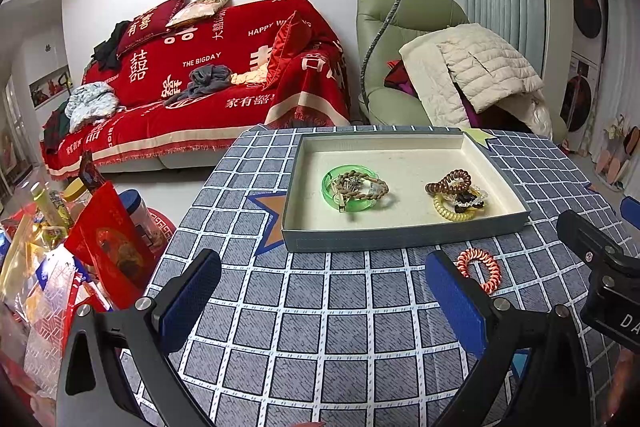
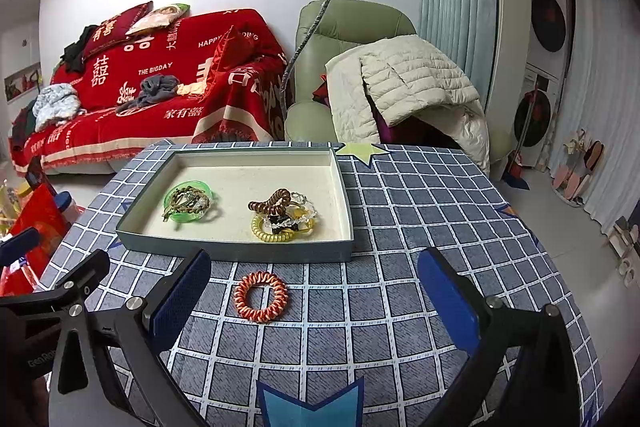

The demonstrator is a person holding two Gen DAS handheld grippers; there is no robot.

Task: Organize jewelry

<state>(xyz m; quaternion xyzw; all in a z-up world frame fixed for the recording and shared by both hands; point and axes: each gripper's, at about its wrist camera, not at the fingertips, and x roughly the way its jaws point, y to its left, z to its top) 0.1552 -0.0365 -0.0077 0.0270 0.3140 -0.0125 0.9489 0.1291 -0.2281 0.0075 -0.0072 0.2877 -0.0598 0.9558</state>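
A shallow grey-blue tray (image 1: pixel 400 237) (image 2: pixel 236 251) with a cream floor sits on the checked tablecloth. Inside lie a green bangle (image 1: pixel 352 187) (image 2: pixel 188 201) with a braided brown bracelet on it, and a heap of spiral hair ties and clear beads (image 1: pixel 458 197) (image 2: pixel 282 217). An orange-and-white spiral hair tie (image 1: pixel 479 269) (image 2: pixel 261 296) lies on the cloth in front of the tray. My left gripper (image 1: pixel 324 305) hovers open over the cloth, the tie just beyond its right finger. My right gripper (image 2: pixel 314 307) is open too, the tie between and ahead of its fingers.
Red packets, bags and jars (image 1: pixel 80 247) crowd the floor left of the table. Behind stand a red-covered sofa (image 1: pixel 200 87) and a green armchair (image 2: pixel 352 27) with a cream jacket. The table edge drops off at right (image 2: pixel 568 267).
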